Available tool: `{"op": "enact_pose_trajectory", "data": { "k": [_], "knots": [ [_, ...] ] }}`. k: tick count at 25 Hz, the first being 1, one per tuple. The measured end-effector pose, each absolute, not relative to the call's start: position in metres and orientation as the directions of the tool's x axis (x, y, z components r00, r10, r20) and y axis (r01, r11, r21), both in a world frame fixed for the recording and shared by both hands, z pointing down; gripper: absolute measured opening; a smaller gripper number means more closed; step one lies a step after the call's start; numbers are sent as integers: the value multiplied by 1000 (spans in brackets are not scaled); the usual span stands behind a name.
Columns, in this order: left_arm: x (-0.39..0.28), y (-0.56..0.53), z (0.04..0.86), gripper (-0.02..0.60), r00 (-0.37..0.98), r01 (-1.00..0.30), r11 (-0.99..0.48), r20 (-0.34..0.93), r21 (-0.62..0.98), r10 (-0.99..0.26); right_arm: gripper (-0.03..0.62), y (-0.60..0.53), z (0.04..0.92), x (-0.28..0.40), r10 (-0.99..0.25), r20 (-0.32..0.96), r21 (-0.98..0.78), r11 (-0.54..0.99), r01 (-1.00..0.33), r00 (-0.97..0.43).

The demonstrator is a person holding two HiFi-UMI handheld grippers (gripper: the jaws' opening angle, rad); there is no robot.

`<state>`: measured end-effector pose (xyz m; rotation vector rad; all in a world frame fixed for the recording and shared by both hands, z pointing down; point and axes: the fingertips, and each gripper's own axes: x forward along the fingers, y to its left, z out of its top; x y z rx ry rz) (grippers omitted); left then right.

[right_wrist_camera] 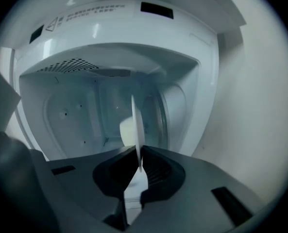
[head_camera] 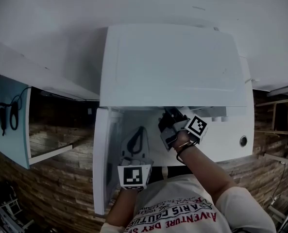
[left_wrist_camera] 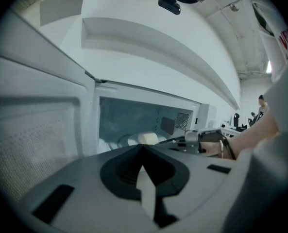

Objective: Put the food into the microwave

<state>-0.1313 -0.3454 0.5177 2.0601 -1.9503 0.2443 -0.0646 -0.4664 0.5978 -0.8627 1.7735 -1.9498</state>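
Note:
A white microwave (head_camera: pixel 173 67) stands open, its door (head_camera: pixel 107 154) swung out to the left. My right gripper (head_camera: pixel 167 120) reaches into the cavity, shut on the rim of a white plate (right_wrist_camera: pixel 137 125), which the right gripper view shows edge-on. A pale lump of food (right_wrist_camera: pixel 127 130) lies on the plate inside the cavity (right_wrist_camera: pixel 80 110). The left gripper view shows the same food (left_wrist_camera: pixel 146 138) and the right gripper (left_wrist_camera: pixel 202 141) from the side. My left gripper (head_camera: pixel 136 141) hangs in front of the opening beside the door, its jaws together with nothing between them.
The microwave's control panel with a round knob (head_camera: pixel 243 141) is right of the opening. A pale shelf (head_camera: pixel 49 152) and a wooden wall (head_camera: pixel 51 188) lie to the left. A blue board with a black cable (head_camera: pixel 10 113) hangs at the far left.

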Motion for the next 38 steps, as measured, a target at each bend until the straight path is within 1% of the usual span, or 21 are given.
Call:
{"op": "enact_pose_trajectory", "data": {
  "k": [5,7,10,14,15,18,20,22,26,28,30,32,34,38],
  "knots": [
    [-135,-341,527,6,52,-994,-16,340,109,-939,32,-475,594,-73,-647,197,-980,-144,-136,-737],
    [-134,-341,529,6,60,-994,-24,342,109,-938,46,-476,593,-75,-639,220,-975,-139,-171,-737],
    [-132,-340,530,6,69,-993,-32,343,112,-937,46,-475,593,-75,-633,248,-968,-135,-210,-733],
    [-132,-340,530,6,81,-992,-41,344,122,-936,51,-472,590,-80,-602,288,-949,-77,-305,-745],
    [-131,-340,530,6,88,-991,-45,348,128,-933,76,-471,587,-82,-591,290,-946,-56,-320,-753],
    [-130,-340,532,6,102,-990,-58,355,132,-929,197,-468,578,-90,-562,280,-939,7,-343,-778],
    [-132,-338,535,6,100,-989,-51,362,140,-927,226,-464,577,-94,-532,287,-931,41,-363,-797],
    [-133,-338,533,6,105,-987,-53,362,151,-926,235,-458,578,-95,-482,319,-910,85,-405,-816],
    [-132,-339,532,6,119,-984,-61,361,168,-925,235,-452,581,-92,-409,435,-791,252,-558,-802],
    [-133,-337,532,6,125,-982,-62,365,178,-923,236,-451,584,-88,-393,506,-683,362,-635,-768],
    [-133,-337,533,6,126,-981,-61,369,183,-921,239,-447,588,-87,-367,584,-539,492,-684,-724],
    [-133,-337,533,6,127,-981,-62,369,182,-921,239,-441,593,-88,-347,649,-399,602,-692,-677],
    [-132,-336,532,6,133,-980,-68,365,185,-921,238,-436,596,-88,-330,689,-317,663,-678,-645],
    [-130,-335,531,6,145,-979,-79,365,189,-920,236,-427,604,-80,-262,747,-306,681,-666,-611]
  ]
}}
